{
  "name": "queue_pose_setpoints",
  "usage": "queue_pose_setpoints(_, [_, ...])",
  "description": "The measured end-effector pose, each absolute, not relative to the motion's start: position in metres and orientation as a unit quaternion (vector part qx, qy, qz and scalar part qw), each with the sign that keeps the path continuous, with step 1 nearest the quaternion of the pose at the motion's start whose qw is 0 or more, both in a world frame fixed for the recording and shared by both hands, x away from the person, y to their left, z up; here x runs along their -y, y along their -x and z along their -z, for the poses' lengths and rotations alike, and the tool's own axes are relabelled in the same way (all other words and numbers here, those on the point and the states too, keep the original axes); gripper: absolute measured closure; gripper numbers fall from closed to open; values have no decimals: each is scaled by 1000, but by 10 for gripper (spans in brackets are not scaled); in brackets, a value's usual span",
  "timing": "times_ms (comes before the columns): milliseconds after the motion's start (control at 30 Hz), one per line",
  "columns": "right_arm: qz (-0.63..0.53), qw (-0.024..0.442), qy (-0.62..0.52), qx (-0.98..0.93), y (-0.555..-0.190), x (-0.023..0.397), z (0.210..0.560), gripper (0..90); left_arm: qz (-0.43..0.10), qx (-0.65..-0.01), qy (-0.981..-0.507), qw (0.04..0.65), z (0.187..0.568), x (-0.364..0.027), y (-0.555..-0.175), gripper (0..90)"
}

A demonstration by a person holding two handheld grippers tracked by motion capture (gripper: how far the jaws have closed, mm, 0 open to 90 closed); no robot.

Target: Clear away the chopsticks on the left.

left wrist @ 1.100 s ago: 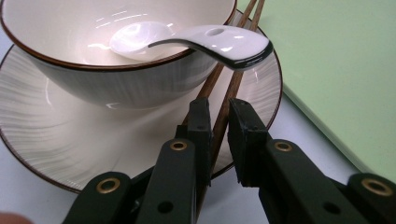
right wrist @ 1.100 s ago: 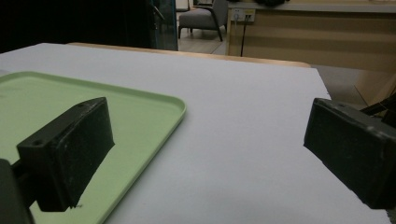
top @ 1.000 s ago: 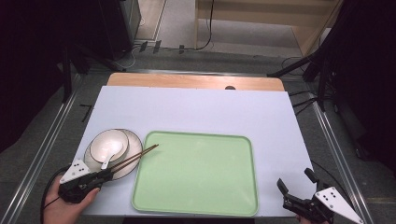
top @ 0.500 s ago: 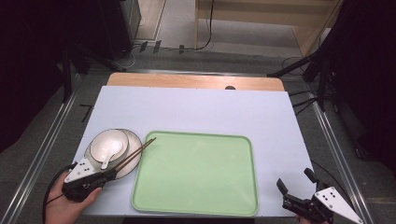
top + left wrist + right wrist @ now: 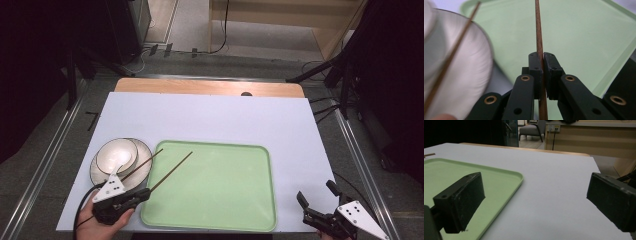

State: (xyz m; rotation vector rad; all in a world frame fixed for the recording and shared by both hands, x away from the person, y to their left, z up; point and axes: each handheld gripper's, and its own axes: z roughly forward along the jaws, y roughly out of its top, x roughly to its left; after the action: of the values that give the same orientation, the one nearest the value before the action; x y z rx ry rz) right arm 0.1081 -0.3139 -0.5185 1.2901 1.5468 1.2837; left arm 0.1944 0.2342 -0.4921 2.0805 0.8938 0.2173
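Observation:
My left gripper (image 5: 143, 193) is at the table's front left, shut on the near end of a thin brown chopstick (image 5: 172, 170). That chopstick slants out over the green tray (image 5: 225, 200). In the left gripper view the chopstick (image 5: 539, 37) runs straight up between the pressed pads (image 5: 535, 65). A second chopstick (image 5: 142, 164) lies across the rim of the white plate (image 5: 142, 172), which carries a small bowl (image 5: 116, 154). My right gripper (image 5: 316, 191) rests at the front right beside the tray, jaws wide open and empty (image 5: 536, 192).
The pale table sheet (image 5: 210, 117) stretches bare behind the tray to a wooden edge (image 5: 200, 86). Metal rails run along both sides of the table. The tray's corner (image 5: 519, 178) lies just left of my right gripper.
The left gripper has moved right with one chopstick, parting it from the other, which stays on the plate. The held stick now reaches over the tray. The right gripper has stayed put.

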Motion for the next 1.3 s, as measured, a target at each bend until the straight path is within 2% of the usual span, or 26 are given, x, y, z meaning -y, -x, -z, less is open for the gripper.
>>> queue_pose_setpoints(267, [-500,368,-503,-601,-108,315,519,16,-59,-381,-824,415,511,-193,-208,854])
queue_pose_setpoints(733, [-502,367,-503,-601,-108,316,519,16,-75,-403,-826,388,525,-192,-207,840])
queue_pose_setpoints(833, [-502,368,-503,-599,-107,316,518,16,-73,-406,-822,393,524,-192,-207,760])
queue_pose_setpoints(933, [-502,369,-504,-598,-107,317,518,16,-74,-403,-818,404,520,-191,-208,743])
queue_pose_setpoints(967, [-502,369,-504,-598,-107,317,518,16,-76,-401,-818,406,518,-189,-210,749])
queue_pose_setpoints(1033, [-503,368,-504,-597,-108,317,518,16,-80,-396,-819,407,515,-183,-213,836])
queue_pose_setpoints(1067, [-503,368,-504,-597,-108,317,518,16,-79,-394,-820,407,514,-179,-215,836])
queue_pose_setpoints(1100, [-504,368,-504,-597,-108,317,518,16,-80,-386,-826,402,512,-168,-221,900])
queue_pose_setpoints(1300, [-505,366,-505,-597,-107,318,519,16,-70,-369,-845,380,514,-139,-238,900])
